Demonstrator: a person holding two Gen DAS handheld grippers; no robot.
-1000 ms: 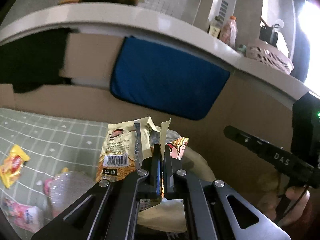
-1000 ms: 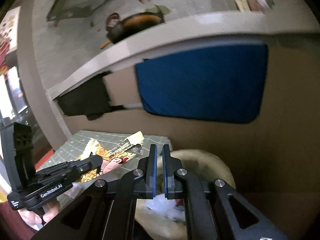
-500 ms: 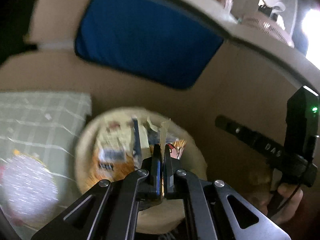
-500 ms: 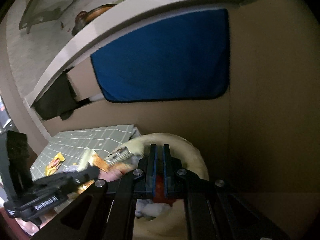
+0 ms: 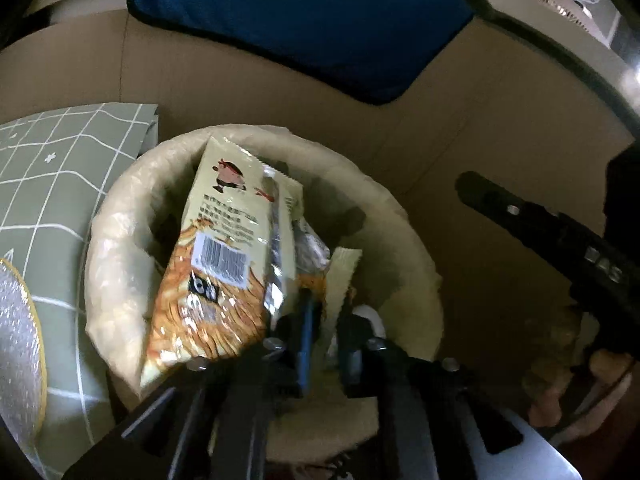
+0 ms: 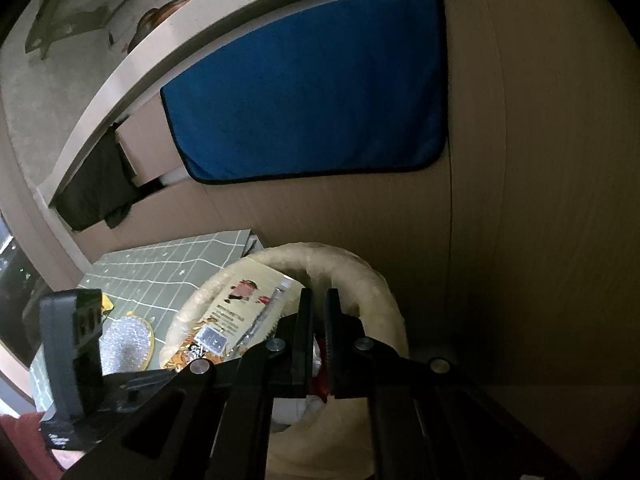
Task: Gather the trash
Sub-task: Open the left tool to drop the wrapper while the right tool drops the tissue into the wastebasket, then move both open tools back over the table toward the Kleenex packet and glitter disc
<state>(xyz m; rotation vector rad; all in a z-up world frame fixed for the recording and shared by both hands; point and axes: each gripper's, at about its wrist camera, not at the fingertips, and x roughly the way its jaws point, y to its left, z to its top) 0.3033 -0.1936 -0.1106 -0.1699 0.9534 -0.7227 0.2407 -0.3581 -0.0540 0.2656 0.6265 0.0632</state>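
A cream and orange snack wrapper (image 5: 224, 256) with a barcode lies tilted in the mouth of a round bin lined with a cream bag (image 5: 116, 248). My left gripper (image 5: 328, 312) is just over the bin, its jaws now a little apart, the wrapper's torn edge between them but loose. The wrapper (image 6: 236, 312) and bin rim (image 6: 320, 254) also show in the right wrist view. My right gripper (image 6: 318, 316) hovers over the bin with its jaws nearly together and nothing between them.
A green gridded mat (image 5: 48, 168) lies left of the bin with a silver foil packet (image 5: 16, 344) on it. A cardboard wall (image 5: 460, 112) with a blue cloth (image 5: 300, 16) stands behind. More trash lies deep in the bin.
My left gripper carried the wrapper from above the mat to over the bin, tipped down, and its jaws parted. The wrapper now rests in the bin. My right gripper moved closer over the bin.
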